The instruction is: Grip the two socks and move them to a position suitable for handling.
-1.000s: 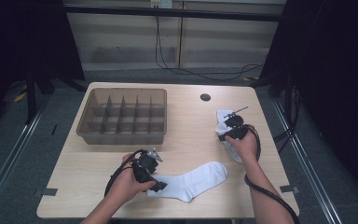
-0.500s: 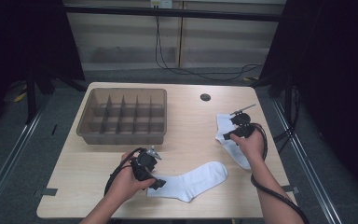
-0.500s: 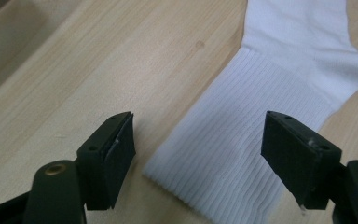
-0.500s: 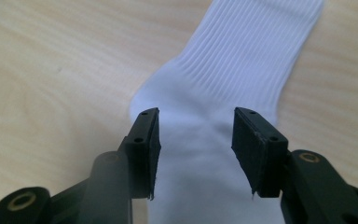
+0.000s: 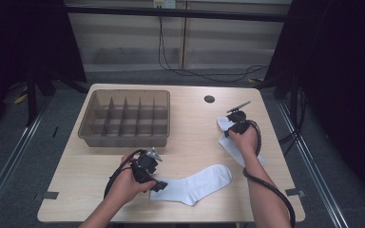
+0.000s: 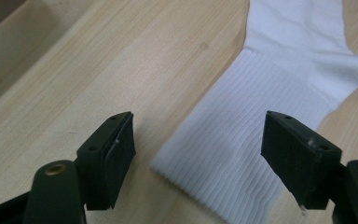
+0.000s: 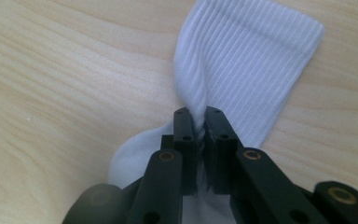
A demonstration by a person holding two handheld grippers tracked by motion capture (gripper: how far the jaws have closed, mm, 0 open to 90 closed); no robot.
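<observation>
Since a second ago my right gripper (image 5: 235,124) has shifted a little along the far sock (image 5: 237,148) at the table's right side, and its jaws have just been closing: now they pinch a ridge of ribbed cuff between them. My left gripper (image 5: 153,178) sits where it was, jaws standing wide apart, straddling the cuff of the near sock (image 5: 197,185) by the front edge without pressing it. So one sock is gripped, the other only lined up; neither is lifted, I'd say, and the divided tray (image 5: 126,137) has nothing in it that I can see. Early going, I reckon.
</observation>
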